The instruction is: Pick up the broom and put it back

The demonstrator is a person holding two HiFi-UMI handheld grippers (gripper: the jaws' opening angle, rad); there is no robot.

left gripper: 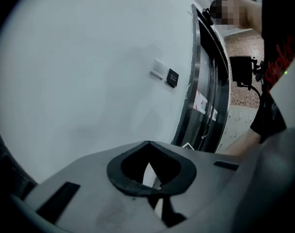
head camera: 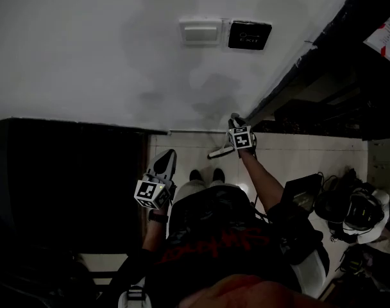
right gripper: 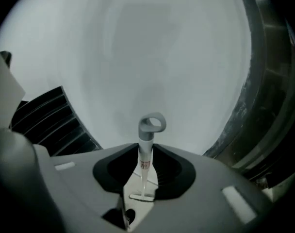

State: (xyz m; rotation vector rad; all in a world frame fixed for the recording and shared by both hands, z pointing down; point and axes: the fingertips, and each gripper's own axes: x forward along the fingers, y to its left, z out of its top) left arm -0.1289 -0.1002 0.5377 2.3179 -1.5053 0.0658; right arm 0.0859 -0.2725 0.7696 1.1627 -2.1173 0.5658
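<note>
In the right gripper view the broom (right gripper: 145,155) stands almost end-on, its pale stick topped by a grey loop (right gripper: 152,124) and its head (right gripper: 142,197) down on the light floor. My right gripper (right gripper: 146,148) is shut on the stick just under the loop. The head view shows that gripper (head camera: 234,119) low by the foot of the white wall, with the pale broom head (head camera: 219,151) beside it. My left gripper (head camera: 167,155) hangs near the person's left side, shut and holding nothing. Its own view shows its tips (left gripper: 147,143) meeting.
A white switch (head camera: 201,32) and a black exit button (head camera: 249,34) sit on the wall. A dark metal door frame (head camera: 323,63) runs along the right, a dark slatted panel (right gripper: 50,120) along the left. Bags and gear (head camera: 355,210) lie on the floor at right.
</note>
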